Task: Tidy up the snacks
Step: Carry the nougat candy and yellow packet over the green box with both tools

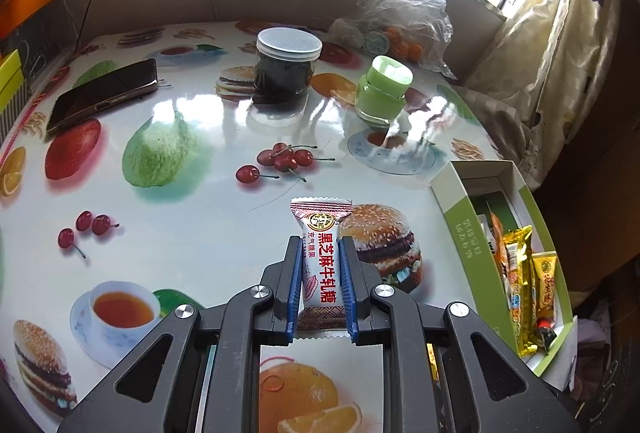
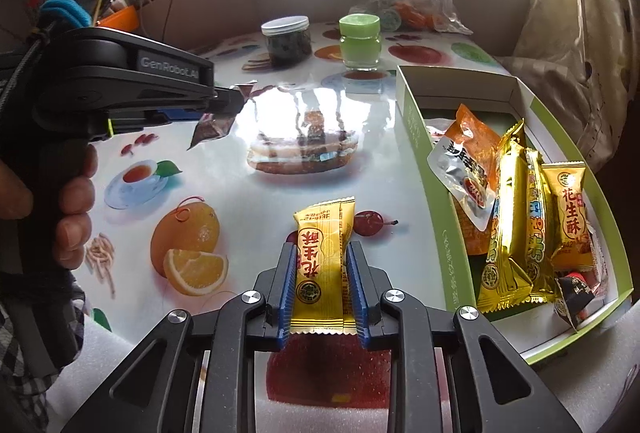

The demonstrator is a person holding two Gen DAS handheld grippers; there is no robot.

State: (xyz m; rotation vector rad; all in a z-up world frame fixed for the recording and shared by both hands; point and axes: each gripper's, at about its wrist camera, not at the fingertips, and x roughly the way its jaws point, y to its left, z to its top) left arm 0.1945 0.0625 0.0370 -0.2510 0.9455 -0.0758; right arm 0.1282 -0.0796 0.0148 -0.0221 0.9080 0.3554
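White and red, the nougat packet stands lengthwise between the blue pads of the left gripper, whose fingers are clamped on its sides, its far end lifted above the glossy worktop printed with fruit and burgers. Over on the right, the right gripper has its fingers pressed on a yellow peanut-candy packet, held over the near part of the same worktop beside a printed cherry. Just right of both packets sits a green-and-white cardboard box holding several more snacks: gold-wrapped bars, another yellow packet and an orange pouch. From the right wrist view, a hand grips the handle of the left tool at the left edge. Farther back stand a dark jar with a clear lid and a small green jar; a phone lies at the far left, and a crumpled plastic bag rests at the far edge near the window.
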